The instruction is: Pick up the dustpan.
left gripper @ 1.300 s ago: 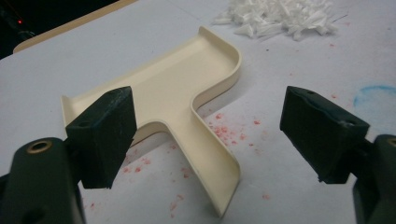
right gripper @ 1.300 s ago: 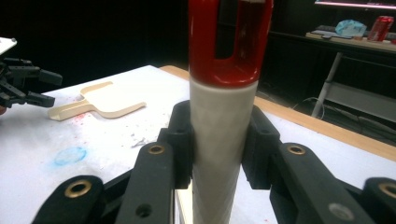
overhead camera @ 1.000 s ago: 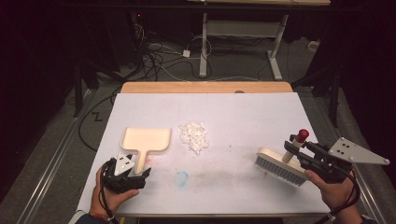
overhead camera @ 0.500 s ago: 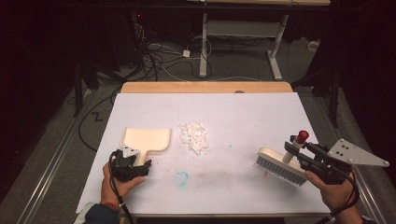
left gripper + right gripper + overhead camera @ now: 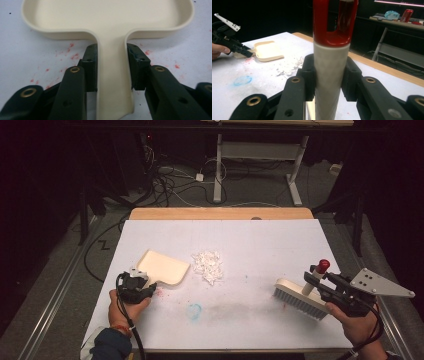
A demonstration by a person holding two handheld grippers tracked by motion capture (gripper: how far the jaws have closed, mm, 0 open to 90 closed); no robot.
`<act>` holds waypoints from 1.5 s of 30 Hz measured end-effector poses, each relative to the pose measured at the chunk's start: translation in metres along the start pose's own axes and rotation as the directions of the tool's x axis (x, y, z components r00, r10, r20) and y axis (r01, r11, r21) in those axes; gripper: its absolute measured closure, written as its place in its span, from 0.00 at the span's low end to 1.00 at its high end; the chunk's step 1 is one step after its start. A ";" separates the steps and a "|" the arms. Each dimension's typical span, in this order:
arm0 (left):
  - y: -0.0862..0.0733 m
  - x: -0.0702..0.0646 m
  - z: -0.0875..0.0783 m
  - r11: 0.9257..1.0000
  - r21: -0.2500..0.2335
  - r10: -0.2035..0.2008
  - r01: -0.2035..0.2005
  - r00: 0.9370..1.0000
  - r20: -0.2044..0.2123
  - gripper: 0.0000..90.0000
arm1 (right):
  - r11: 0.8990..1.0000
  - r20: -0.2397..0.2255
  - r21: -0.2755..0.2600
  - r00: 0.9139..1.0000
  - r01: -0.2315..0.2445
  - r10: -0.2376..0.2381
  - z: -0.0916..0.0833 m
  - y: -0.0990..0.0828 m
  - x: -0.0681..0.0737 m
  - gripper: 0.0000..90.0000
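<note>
The left gripper (image 5: 111, 67) has just closed its jaws on the cream dustpan (image 5: 164, 268) handle. The right gripper (image 5: 316, 281) clamps the brush (image 5: 298, 296) handle. White scraps (image 5: 208, 265) lie between them. Likely next: sweeping scraps leftward into the pan.

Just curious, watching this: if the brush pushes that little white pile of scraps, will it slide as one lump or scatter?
The white scraps look like loose, thin flakes, so probably light and apt to scatter. The brush has a wide bristle row, which should gather most toward the dustpan.
</note>
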State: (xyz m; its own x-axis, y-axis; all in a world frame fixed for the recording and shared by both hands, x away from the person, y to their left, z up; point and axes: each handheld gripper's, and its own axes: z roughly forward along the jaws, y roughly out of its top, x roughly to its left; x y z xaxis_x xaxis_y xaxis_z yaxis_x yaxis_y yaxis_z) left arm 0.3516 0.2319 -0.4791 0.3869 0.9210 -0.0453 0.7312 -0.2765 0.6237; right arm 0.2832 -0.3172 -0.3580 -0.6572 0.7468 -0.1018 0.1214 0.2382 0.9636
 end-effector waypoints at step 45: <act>-0.011 -0.036 -0.052 0.952 0.101 0.275 -0.289 0.953 0.128 0.71 | 1.000 0.039 -0.023 0.999 -0.020 0.021 0.098 0.036 -0.023 0.78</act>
State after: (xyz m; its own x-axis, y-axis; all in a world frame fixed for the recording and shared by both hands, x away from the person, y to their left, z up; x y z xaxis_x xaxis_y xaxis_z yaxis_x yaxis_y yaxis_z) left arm 0.3001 0.2160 -0.4434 0.6421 0.7661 0.0285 0.6412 -0.5571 0.5278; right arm 0.3752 -0.2648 -0.3448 -0.6253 0.7751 -0.0908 0.1179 0.2089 0.9708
